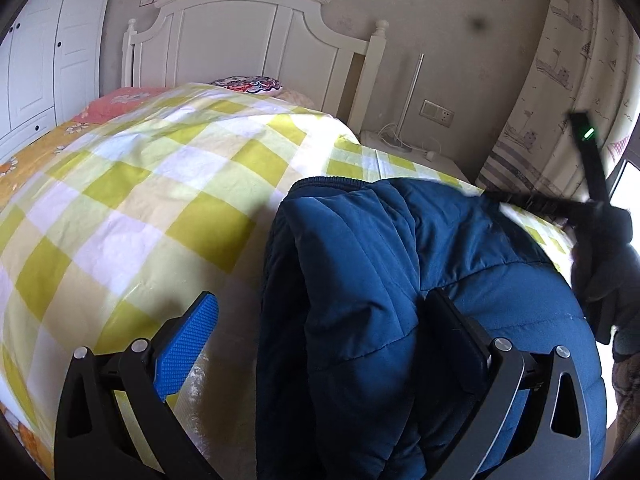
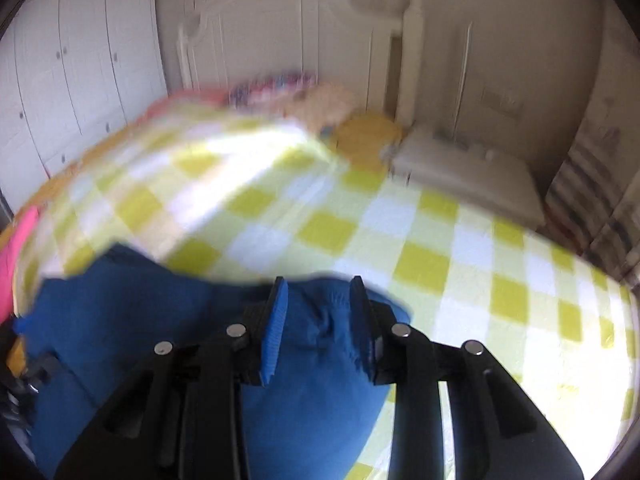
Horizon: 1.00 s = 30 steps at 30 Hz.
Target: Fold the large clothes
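Note:
A dark blue padded jacket (image 1: 360, 280) lies bunched on the bed's yellow and white checked cover (image 1: 140, 184). My left gripper (image 1: 320, 312) is open, its blue-padded fingers (image 1: 188, 344) wide apart, with a fold of the jacket lying between them. In the blurred right wrist view the jacket (image 2: 160, 340) lies at the lower left on the cover (image 2: 440, 240). My right gripper (image 2: 318, 300) has its fingers partly closed around a bunch of jacket fabric; whether they pinch it is unclear. The right gripper also shows as a dark blur (image 1: 592, 200) at the far right.
A white headboard (image 1: 248, 40) and pillows (image 1: 248, 84) stand at the bed's far end. A white wardrobe (image 1: 40, 60) is on the left. A white nightstand (image 2: 468, 176) and a patterned curtain (image 1: 560, 80) are on the right.

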### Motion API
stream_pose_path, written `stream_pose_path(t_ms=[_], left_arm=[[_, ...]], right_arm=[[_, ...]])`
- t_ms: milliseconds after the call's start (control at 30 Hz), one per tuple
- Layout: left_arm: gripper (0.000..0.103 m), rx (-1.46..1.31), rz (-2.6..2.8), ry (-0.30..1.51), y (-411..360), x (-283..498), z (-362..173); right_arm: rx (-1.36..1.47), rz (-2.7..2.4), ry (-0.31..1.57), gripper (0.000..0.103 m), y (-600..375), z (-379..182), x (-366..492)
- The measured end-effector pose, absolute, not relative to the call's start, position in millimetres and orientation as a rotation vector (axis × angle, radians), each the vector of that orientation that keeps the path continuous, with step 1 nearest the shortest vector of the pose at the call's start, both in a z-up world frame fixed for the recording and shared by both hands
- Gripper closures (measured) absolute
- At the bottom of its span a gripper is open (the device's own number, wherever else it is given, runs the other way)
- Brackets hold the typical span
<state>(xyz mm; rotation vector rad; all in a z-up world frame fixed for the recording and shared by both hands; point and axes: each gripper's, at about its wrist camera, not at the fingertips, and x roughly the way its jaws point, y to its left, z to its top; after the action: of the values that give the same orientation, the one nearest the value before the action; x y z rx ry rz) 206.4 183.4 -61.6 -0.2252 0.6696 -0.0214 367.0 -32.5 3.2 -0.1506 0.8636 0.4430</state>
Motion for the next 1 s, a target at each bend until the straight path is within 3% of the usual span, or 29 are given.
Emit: stream_pose_path(t_ms=[133,367,433,500,600,700,833,1000], left_arm=[[0.004,-0.263,-0.022,0.669,189,206,-63],[0.004,-0.275,-0.011,0.645,189,203,-63],[0.004,-0.276,-0.009,0.641,190,201,-63],[0.004,-0.275,-0.002,0.641,190,201,-63],[0.004,-0.299,-0.005,0.679,195,205,-67],[0.004,-0.306,-0.022,0.689,198,206,-68],[0.004,-0.302,-0.017,0.684,197,204,-69],[0.004,-0.305,-0.019,0.683,197,204,-69]], right_arm=[[-0.208,0.448,0.894,0.070,-18,-8,371],[-0.368,0.609,0.723,0.070,49,71,321],[-0.455,0.725,0.755,0.068,82,58,316],[-0.557,0.743,0.910,0.067,108,13,328],[-0.449,0.751,0.968,0.065,106,-4,343],[-0.418,0.711,0.858,0.064,91,19,325],[-0.193,0.710,0.732,0.046,41,69,288],[-0.195,0.696,0.704,0.044,6,79,227]])
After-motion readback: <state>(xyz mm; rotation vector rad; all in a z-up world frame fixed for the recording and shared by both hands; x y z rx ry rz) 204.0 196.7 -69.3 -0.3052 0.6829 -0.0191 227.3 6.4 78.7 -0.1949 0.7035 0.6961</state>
